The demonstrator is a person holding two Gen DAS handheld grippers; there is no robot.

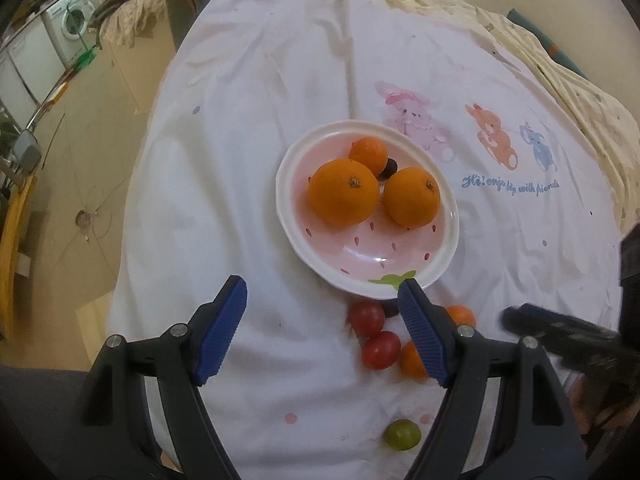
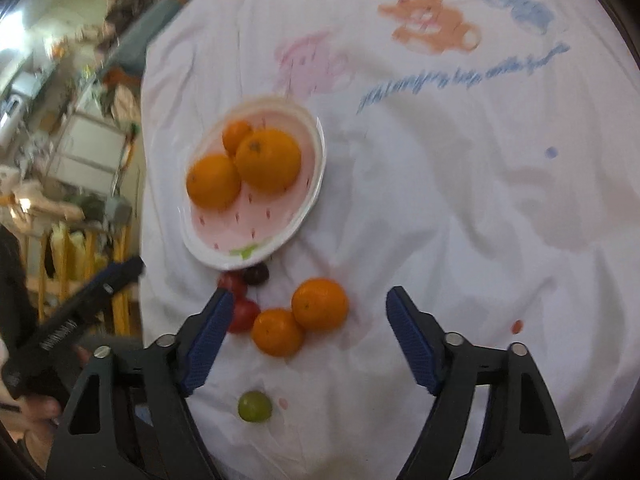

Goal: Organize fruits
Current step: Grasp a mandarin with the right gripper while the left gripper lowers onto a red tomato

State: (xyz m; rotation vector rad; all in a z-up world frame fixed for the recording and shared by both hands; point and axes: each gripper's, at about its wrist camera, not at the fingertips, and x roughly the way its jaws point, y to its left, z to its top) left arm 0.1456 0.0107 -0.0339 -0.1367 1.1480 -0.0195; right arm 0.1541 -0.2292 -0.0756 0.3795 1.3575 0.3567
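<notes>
A pink and white bowl (image 1: pixel 436 276) (image 2: pixel 304 216) sits on the white cloth and holds two large oranges (image 1: pixel 344 193), a small orange (image 1: pixel 368 154) and a dark grape (image 1: pixel 389 167). In front of the bowl lie two red tomatoes (image 1: pixel 366 318), two small oranges (image 2: pixel 319 303) (image 2: pixel 277 332), a dark grape (image 2: pixel 257 274) and a green grape (image 1: pixel 402 434) (image 2: pixel 255 406). My left gripper (image 1: pixel 322 298) is open and empty, above the cloth near the bowl's front rim. My right gripper (image 2: pixel 310 306) is open and empty, above the two loose oranges.
The white cloth (image 1: pixel 240 160) with cartoon animal prints covers a bed or table. Its left edge drops to the floor (image 1: pixel 80 160), where a washing machine (image 1: pixel 70 20) stands. A rumpled cream blanket (image 1: pixel 540 52) lies at the far right.
</notes>
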